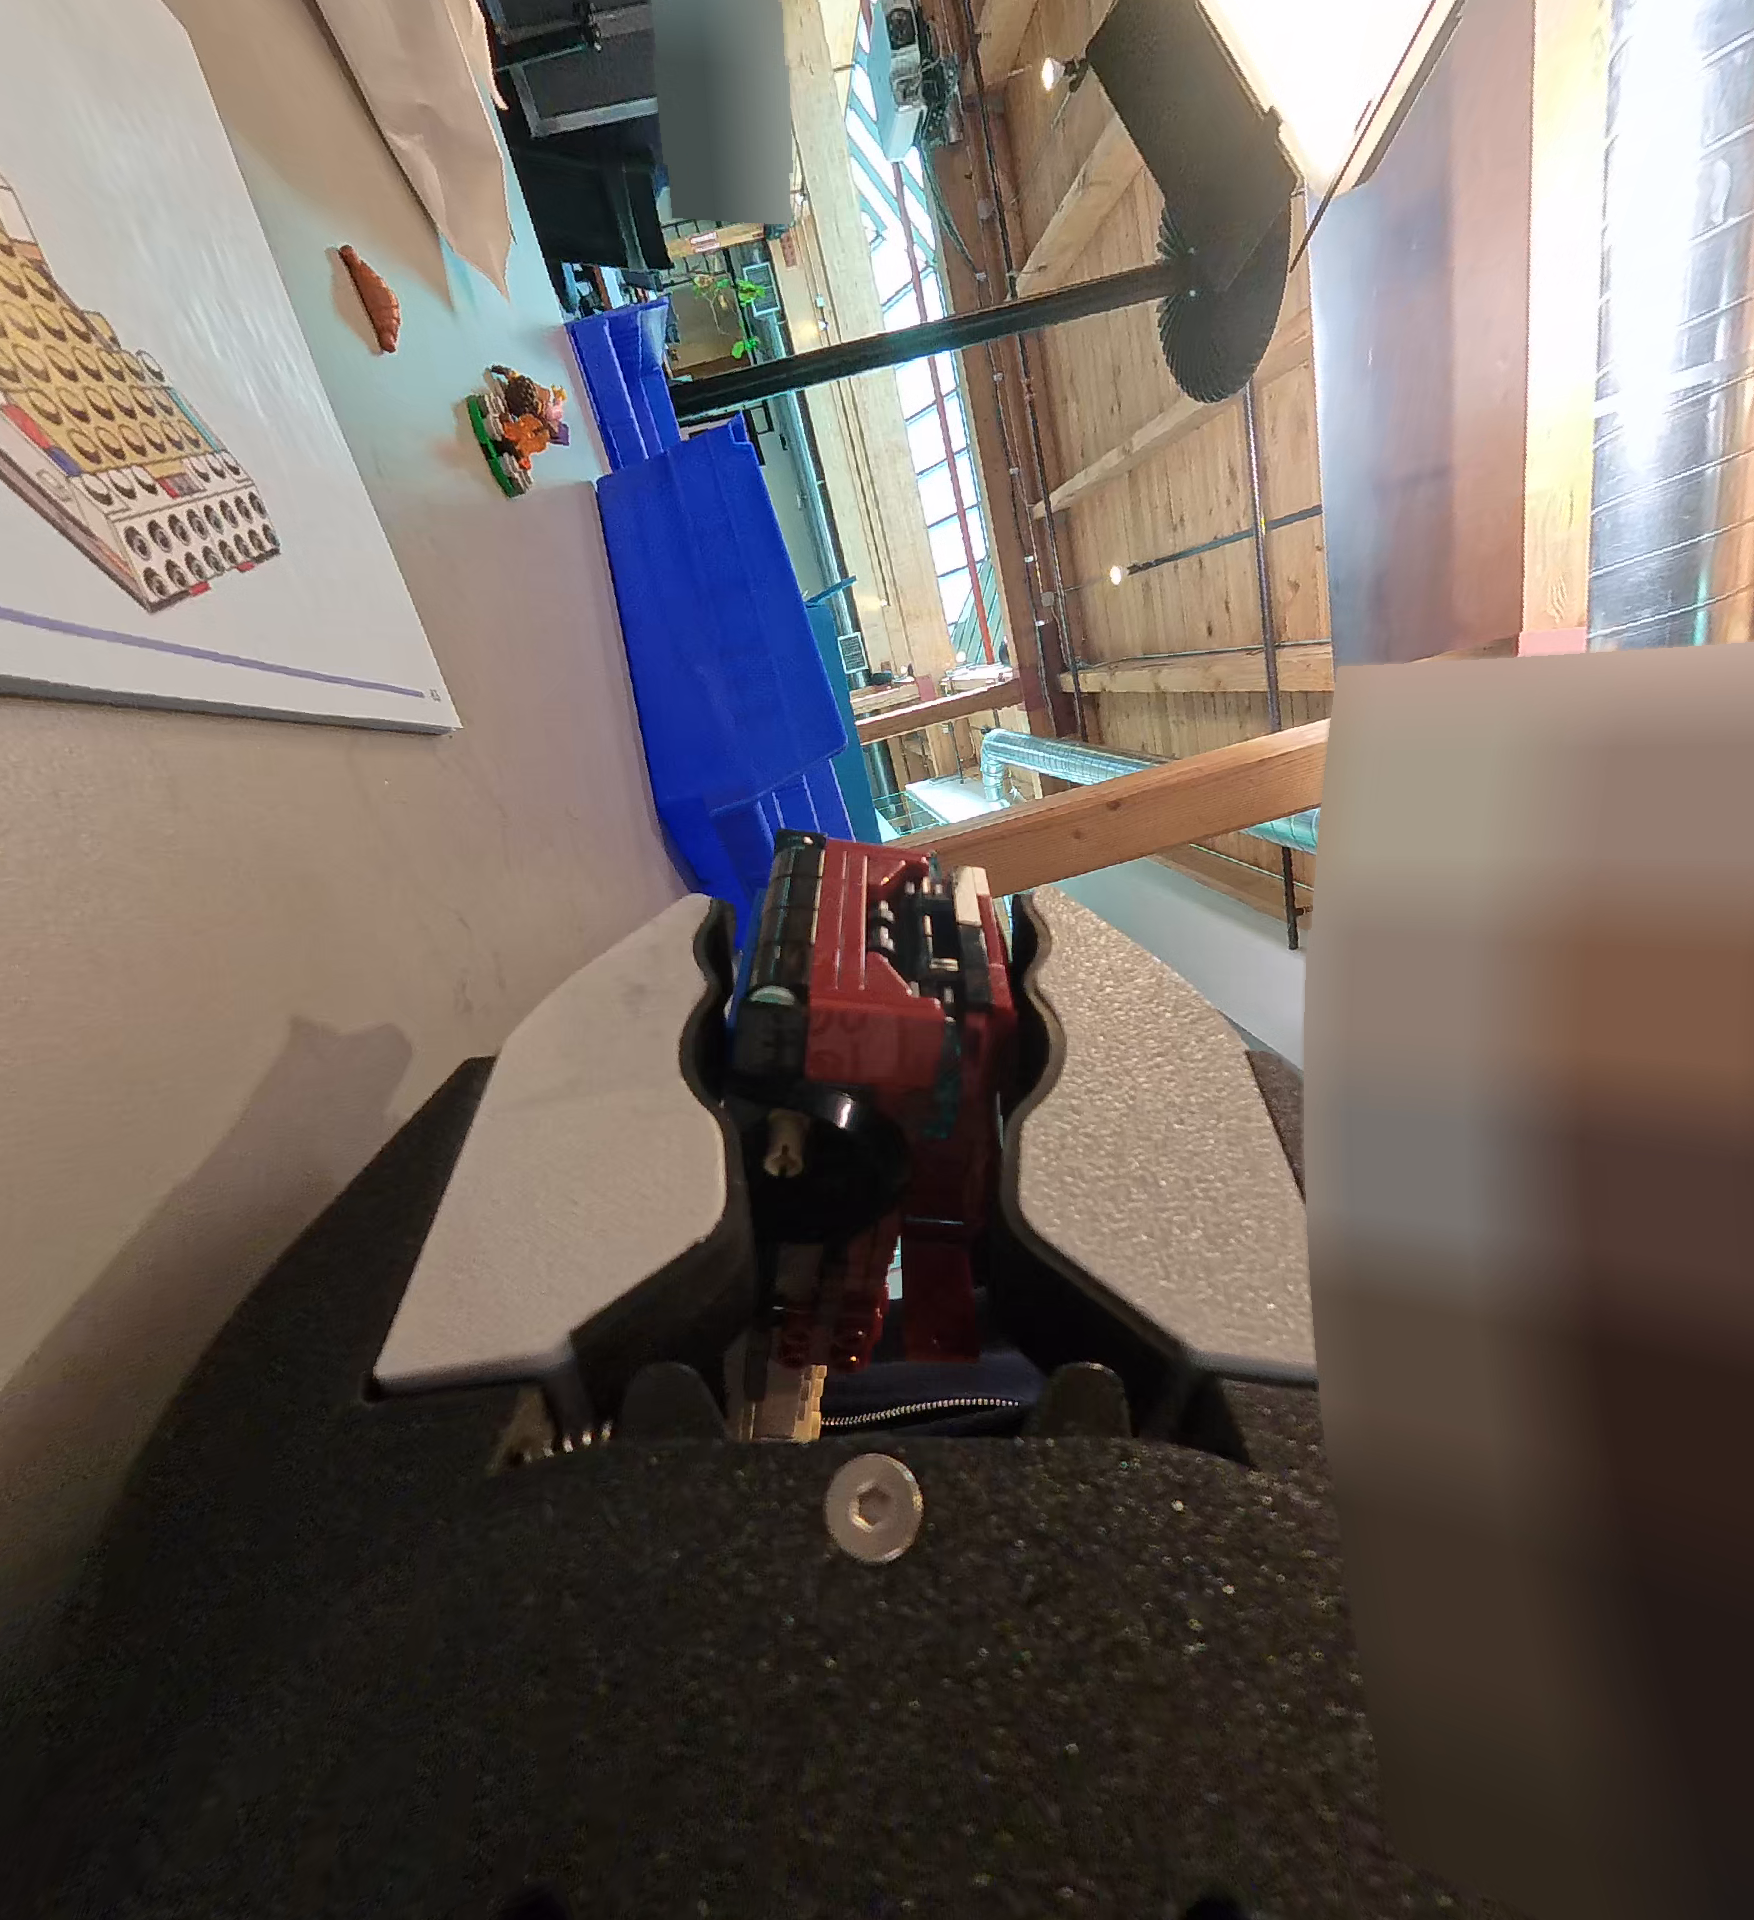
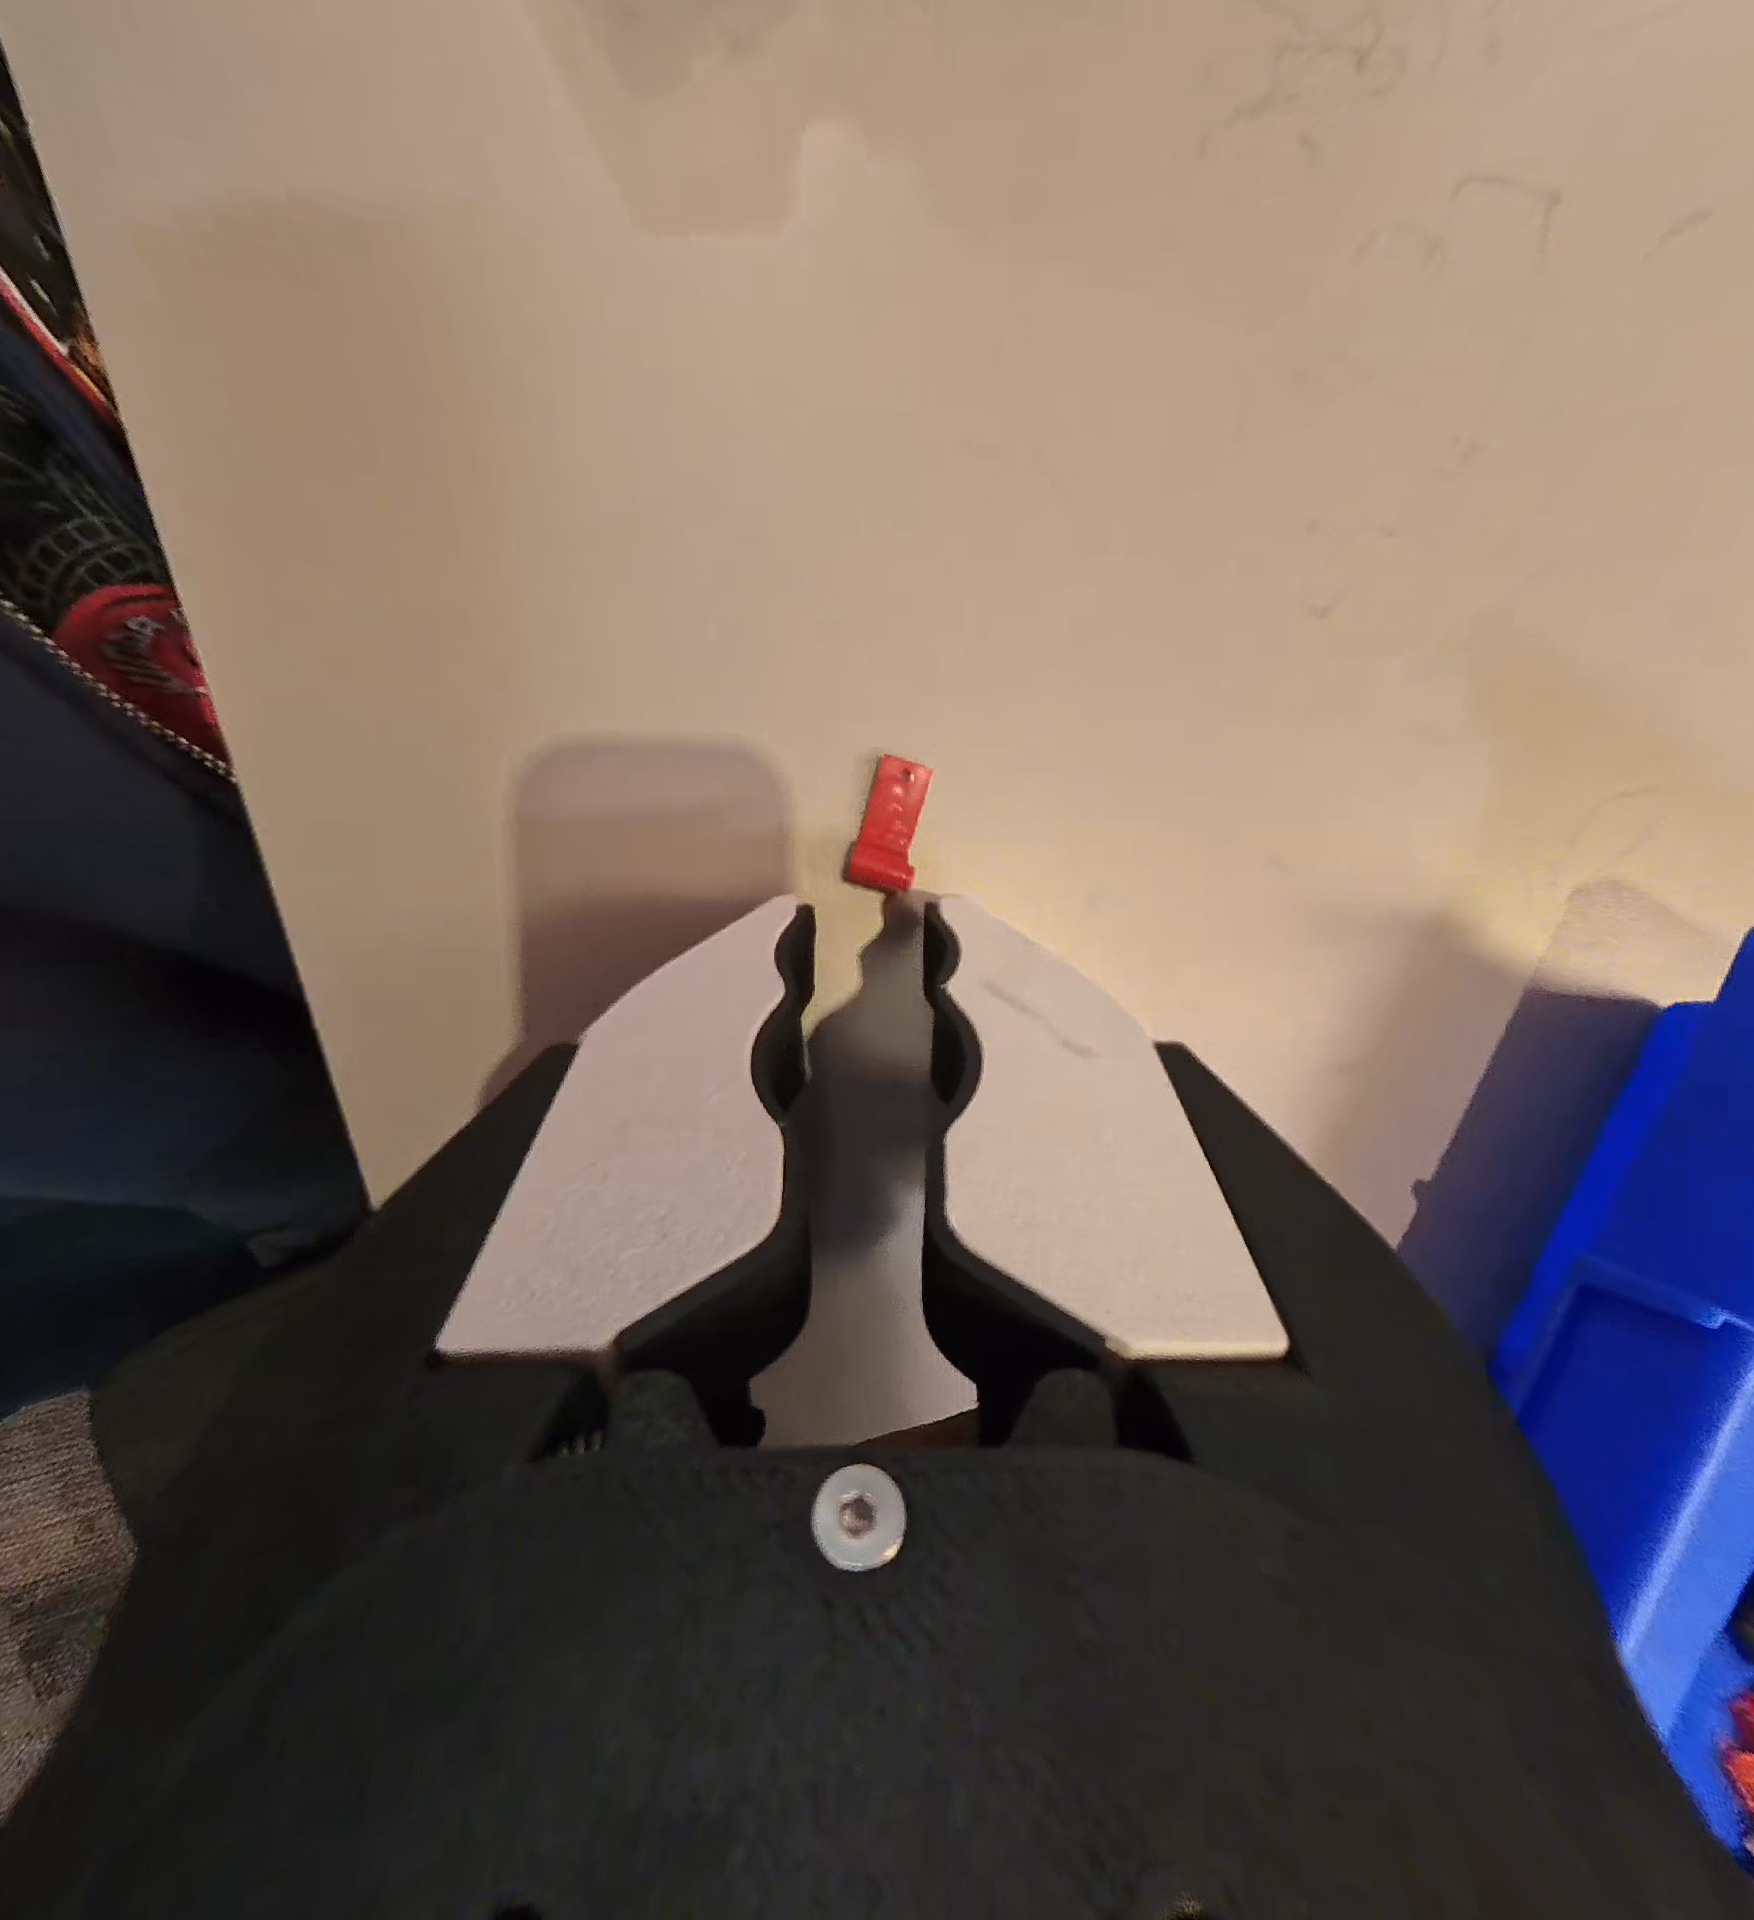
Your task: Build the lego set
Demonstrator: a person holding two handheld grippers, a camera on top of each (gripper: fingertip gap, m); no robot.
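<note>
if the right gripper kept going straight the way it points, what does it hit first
Most likely the small red piece lying on the beige table just past the open right gripper; depth is unclear, so the jaws may meet the tabletop first.

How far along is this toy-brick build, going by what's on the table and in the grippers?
Partly built: the left gripper is clamped on a dark red and black brick model, held off the table. In hand: the right gripper stands open and bare just short of a small red piece lying on the table. Left: loose bricks in the blue bin, and the open instruction booklet.
</note>
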